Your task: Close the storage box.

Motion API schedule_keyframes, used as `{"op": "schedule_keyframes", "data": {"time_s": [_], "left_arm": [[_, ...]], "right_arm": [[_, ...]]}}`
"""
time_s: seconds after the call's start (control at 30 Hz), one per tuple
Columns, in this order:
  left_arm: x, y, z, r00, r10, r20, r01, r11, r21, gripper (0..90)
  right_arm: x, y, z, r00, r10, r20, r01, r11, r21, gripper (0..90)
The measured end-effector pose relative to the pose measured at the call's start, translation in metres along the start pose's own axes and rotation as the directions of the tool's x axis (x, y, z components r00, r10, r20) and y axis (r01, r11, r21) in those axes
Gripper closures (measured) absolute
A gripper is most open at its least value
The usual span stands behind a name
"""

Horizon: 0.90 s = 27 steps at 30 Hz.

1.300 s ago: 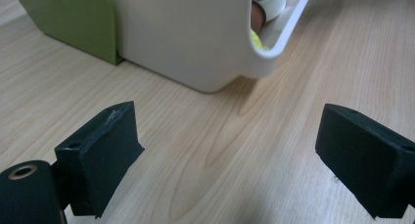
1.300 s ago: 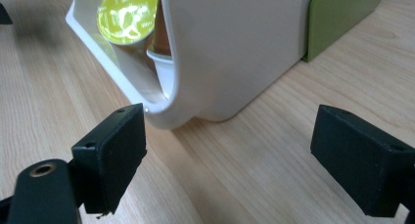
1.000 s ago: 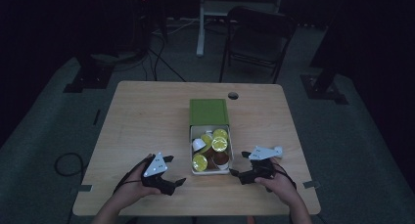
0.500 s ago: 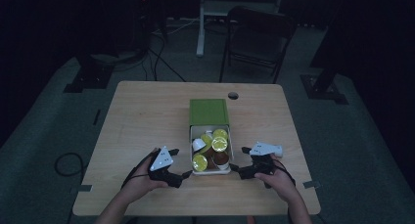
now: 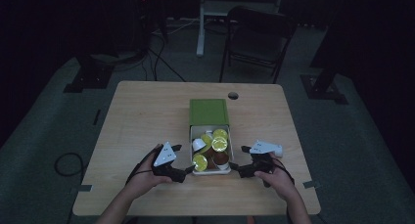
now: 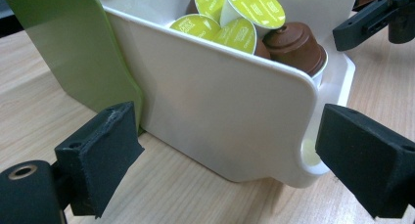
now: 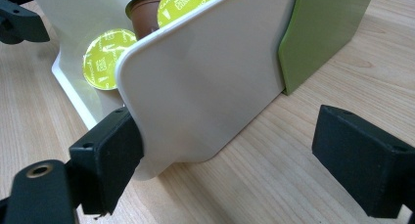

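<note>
While both sets of jaws gape wide, the left gripper [image 5: 185, 171] and right gripper [image 5: 236, 168] flank the capsule tray [image 5: 194, 134] on the bench [image 5: 147, 111].

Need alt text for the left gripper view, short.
The left gripper, jaws open, faces the white tray's side wall at close range. Yellow-green and brown coffee capsules fill the tray, a green sleeve stands behind, and the right gripper sits beyond.
</note>
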<state>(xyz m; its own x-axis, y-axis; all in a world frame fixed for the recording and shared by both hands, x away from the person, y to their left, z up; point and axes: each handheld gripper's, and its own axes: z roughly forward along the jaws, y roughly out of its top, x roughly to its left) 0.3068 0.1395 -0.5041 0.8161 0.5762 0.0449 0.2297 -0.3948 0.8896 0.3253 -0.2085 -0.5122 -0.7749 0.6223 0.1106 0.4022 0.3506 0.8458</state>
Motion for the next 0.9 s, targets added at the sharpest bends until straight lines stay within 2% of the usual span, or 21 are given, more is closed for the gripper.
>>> {"op": "schedule_keyframes", "data": {"time_s": [0.23,0.9], "left_arm": [[0.004,0.003,0.002,0.9999,0.004,-0.016,-0.004,1.0000,0.002,9.2],[0.011,0.005,0.008,0.9998,-0.003,-0.017,0.003,1.0000,0.002,9.1]], "right_arm": [[-0.001,0.001,0.002,1.0000,0.002,-0.001,-0.002,1.000,-0.002,11.6],[-0.005,0.004,0.005,0.9999,0.010,0.011,-0.010,1.000,-0.003,11.6]]}}
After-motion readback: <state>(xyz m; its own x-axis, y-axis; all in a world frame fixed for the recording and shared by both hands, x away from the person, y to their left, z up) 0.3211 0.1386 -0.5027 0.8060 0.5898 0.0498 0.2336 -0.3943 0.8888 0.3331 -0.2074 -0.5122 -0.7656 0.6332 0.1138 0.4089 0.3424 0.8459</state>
